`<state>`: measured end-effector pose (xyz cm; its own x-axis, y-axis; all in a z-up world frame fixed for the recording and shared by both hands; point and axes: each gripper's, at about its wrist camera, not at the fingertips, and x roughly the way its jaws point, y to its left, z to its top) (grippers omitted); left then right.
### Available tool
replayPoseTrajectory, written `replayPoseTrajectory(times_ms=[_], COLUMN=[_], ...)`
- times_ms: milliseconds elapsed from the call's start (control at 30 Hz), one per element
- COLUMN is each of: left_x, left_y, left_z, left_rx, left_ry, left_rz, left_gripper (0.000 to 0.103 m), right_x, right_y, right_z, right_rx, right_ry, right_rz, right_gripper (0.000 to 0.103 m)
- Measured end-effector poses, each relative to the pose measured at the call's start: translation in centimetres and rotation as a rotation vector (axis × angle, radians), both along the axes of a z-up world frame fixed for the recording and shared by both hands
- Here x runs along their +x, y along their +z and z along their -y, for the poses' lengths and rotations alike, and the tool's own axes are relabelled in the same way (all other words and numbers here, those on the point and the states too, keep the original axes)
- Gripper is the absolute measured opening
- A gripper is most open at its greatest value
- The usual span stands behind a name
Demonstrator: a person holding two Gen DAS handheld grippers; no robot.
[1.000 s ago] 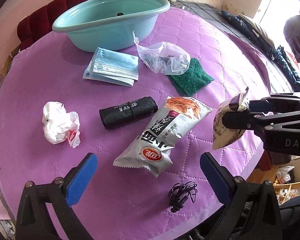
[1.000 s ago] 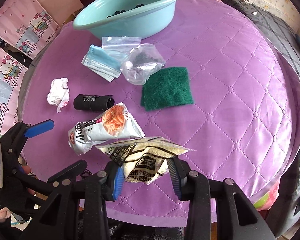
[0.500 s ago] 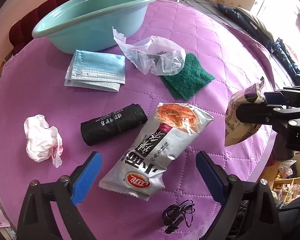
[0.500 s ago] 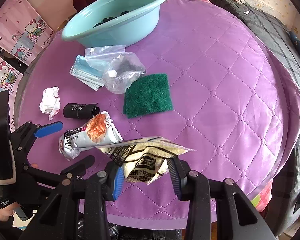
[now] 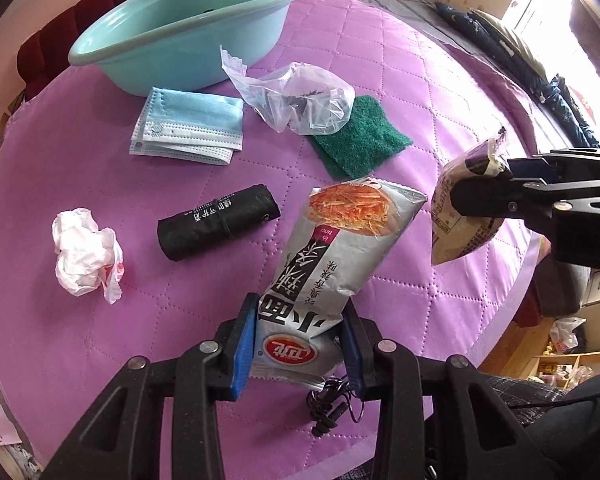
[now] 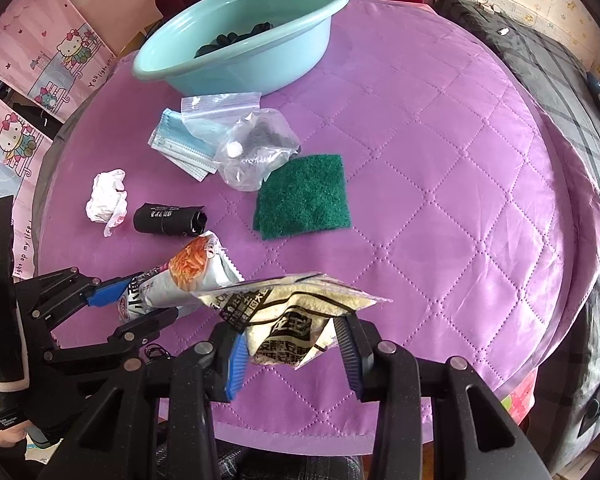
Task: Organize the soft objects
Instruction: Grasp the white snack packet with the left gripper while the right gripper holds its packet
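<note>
Silver foil snack bag with the orange noodle picture (image 5: 332, 256) is what the left gripper (image 5: 298, 344) is busy with in the left wrist view: the blue pads sit on either side of its bottom end and the jaws are closing, pads look to be pressing the foil already. It's lying on the purple quilted cover (image 5: 440, 92), near the black rolled-up bag (image 5: 219, 221). Teal plastic basin (image 5: 188, 28) is at the far edge.

Right wrist view: the right gripper (image 6: 290, 354) is clamped on a beige crinkly packet with black print (image 6: 288, 320), held up off the cover. Green scouring pad (image 6: 304, 196) and blue face masks (image 6: 176, 146) are untouched.

So I'd say we're mid-grab on the second packet. Next up, probably: finish the squeeze, lift, carry both to the basin.
</note>
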<state>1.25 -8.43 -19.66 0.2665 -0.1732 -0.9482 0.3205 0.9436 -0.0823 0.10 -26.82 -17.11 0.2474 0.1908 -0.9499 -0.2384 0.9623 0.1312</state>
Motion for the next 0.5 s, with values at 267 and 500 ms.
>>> replayPoseTrajectory(times_ms=[267,500], left_x=[-0.9,-1.7], left_y=[2.1,3.7], left_z=[-0.6,-1.8], left_rx=[-0.007,-0.019], left_ry=[0.028,0.057], left_rz=[0.01,0.03], left_gripper=[0.041,0.041], right_x=[0.1,0.0], right_y=[0.7,1.6], right_z=[-0.7,-1.6], right_rx=[-0.002,-0.018], right_ry=[0.03,0.064], right_rz=[0.005,0.022], right_gripper=[0.042,0.042])
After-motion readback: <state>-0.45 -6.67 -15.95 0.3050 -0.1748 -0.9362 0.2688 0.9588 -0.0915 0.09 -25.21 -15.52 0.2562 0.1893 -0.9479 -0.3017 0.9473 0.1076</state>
